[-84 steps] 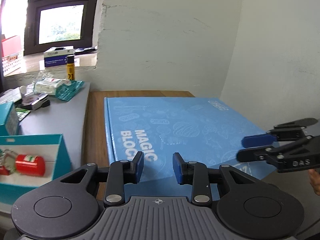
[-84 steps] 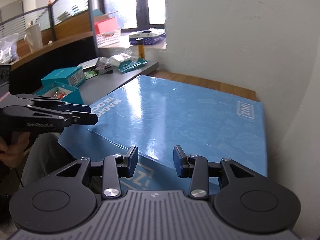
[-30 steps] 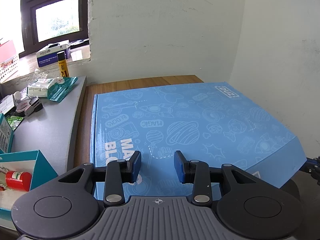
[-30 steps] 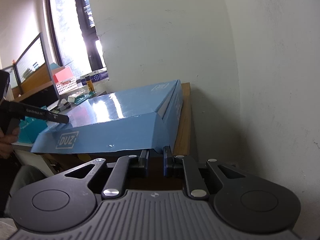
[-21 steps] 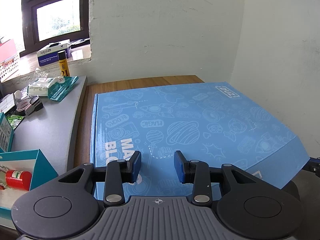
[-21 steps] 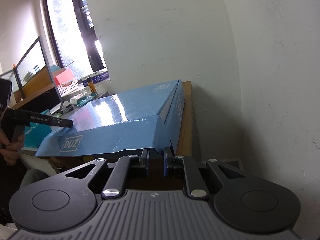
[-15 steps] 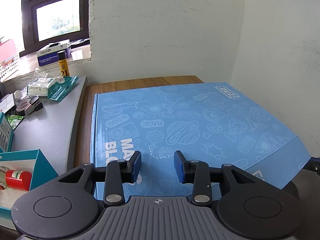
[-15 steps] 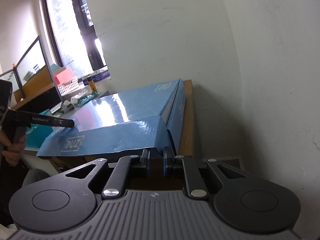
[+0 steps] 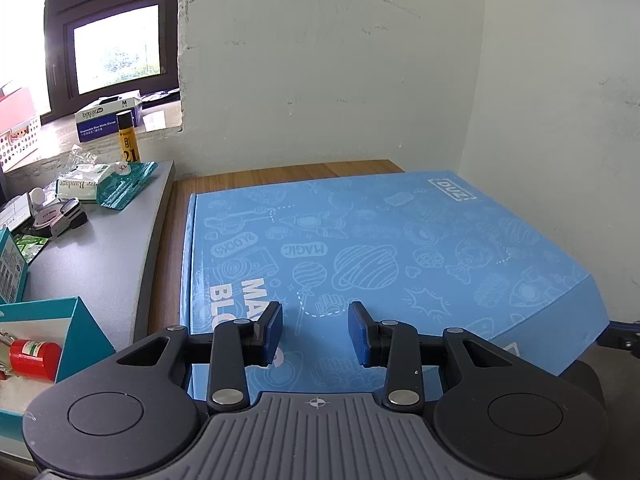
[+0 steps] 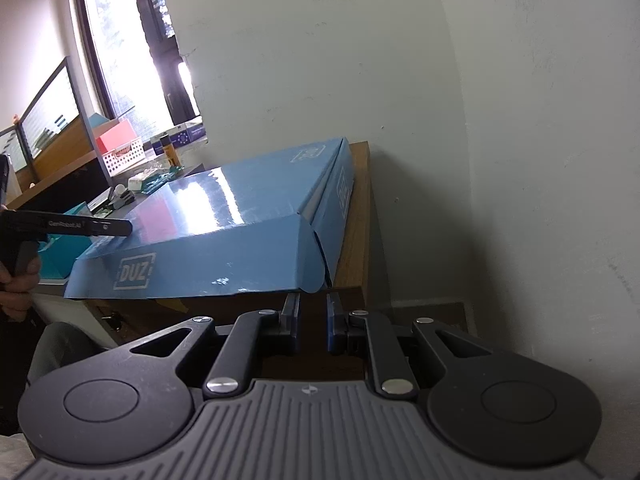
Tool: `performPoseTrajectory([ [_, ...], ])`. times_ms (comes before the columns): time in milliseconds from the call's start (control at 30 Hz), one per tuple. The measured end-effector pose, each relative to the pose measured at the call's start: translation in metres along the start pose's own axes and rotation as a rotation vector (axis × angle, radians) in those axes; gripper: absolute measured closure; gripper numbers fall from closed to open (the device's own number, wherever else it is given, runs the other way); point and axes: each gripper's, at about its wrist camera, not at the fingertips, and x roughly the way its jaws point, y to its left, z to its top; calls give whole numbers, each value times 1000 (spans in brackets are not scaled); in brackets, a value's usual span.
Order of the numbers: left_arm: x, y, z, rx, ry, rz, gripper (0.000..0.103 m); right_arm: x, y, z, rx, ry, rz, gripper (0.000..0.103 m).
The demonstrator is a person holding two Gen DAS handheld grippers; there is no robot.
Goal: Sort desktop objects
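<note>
Box place: the big blue box fills the middle and right of the left wrist view. It lies flat on the brown wooden worktop, in the corner where two white walls meet.
Box edges: its far edge is near the back wall. Its right side runs close along the side wall. In the right wrist view the near corner of the box sticks out past the wood, with dark space under it.
Open room: a thin strip of wood shows to the left of the box. Past that is a grey worktop with bare space in the middle.
Crowded spots: small packets and a yellow tube sit at the upper left. A teal box with a red can inside is at the lower left.
Box look: shiny light blue card with pale drawings of planets and rockets. White letters say MAGIC BLOCKS, partly hidden. A DUZ mark is on the top, the front flap and the side.
Left tongs: partly open and holding nothing. They hover over the near left part of the box top.
Right tongs: almost closed, with a thin gap. They sit low, just under the near right corner flap. I see nothing between them.
Person: a hand shows at the left edge of the right wrist view.
</note>
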Motion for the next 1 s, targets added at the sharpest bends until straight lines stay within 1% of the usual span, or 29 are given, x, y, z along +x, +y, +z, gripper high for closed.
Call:
performPoseTrajectory([
  [233,-1,3,-3,2,-14,-18,64,-18,18,23,-28,2,7,86],
  [300,-1,4,-3,3,-19,-23,64,-15,22,28,-33,10,-7,88],
  [467,-2,5,-5,3,-26,-29,64,0,29,31,-53,71,-65,96],
  [600,-2,4,-7,6,-33,-26,63,9,25,27,-46,111,-96,97],
  [700,-3,4,-8,9,-43,-23,63,16,21,24,-31,113,-104,97],
  [800,-10,5,-11,5,-60,-24,63,20,20,22,-37,113,-106,97],
  [1000,-43,16,-26,-68,-52,-10,63,23,21,22,-59,128,-110,97],
])
